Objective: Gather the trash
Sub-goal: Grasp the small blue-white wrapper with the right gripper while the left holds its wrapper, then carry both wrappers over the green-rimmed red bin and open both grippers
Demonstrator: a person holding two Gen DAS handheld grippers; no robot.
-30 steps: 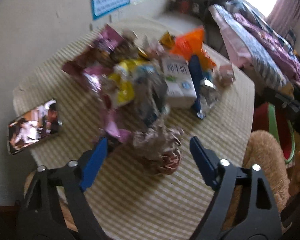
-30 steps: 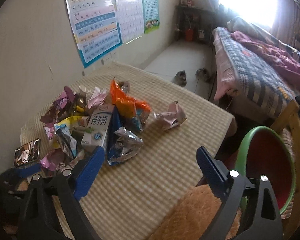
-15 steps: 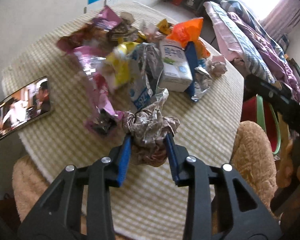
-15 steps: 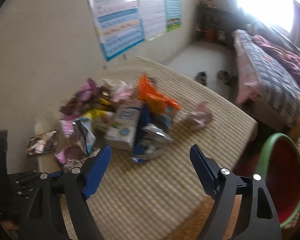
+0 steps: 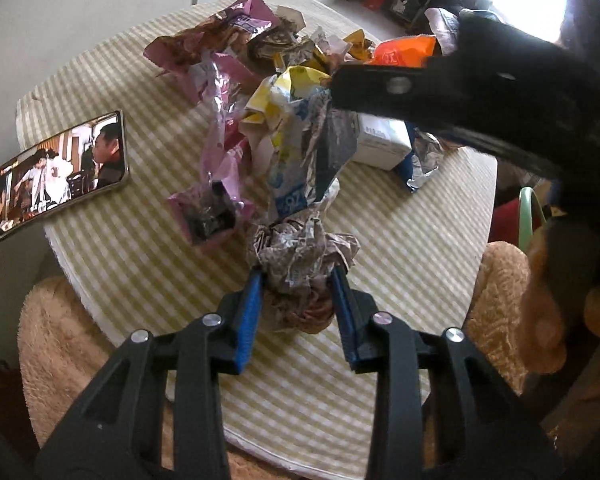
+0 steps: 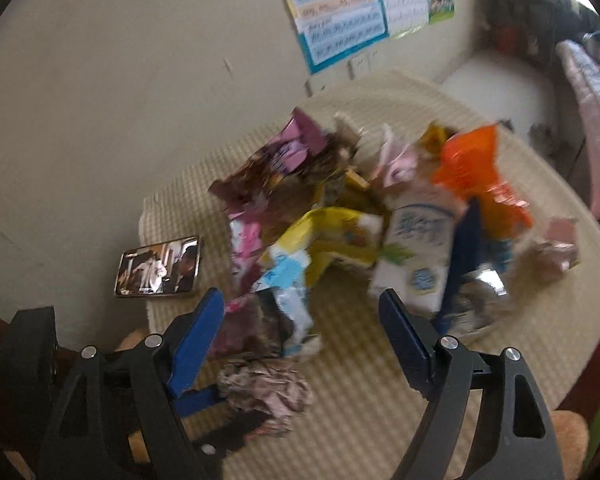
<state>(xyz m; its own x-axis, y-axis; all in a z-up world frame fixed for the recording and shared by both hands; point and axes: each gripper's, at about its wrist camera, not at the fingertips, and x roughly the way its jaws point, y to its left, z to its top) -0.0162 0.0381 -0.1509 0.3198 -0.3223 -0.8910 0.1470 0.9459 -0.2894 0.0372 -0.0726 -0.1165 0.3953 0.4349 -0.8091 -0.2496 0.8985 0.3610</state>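
Left gripper (image 5: 298, 280) pinches a crumpled brown-and-white paper wad (image 5: 300, 256). Right gripper (image 6: 300, 320) hangs spread, empty. Only its view shows the white milk carton's (image 6: 416, 256) printed face.

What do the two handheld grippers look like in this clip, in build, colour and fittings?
Both are alike. The left gripper has a black plastic frame of angular, triangulated struts with silver screw heads at the joints, ending in two flat blue fingers with ribbed faces. The right gripper has the same black struts, silver screws and blue fingers. No cables, markings or sleeves show.
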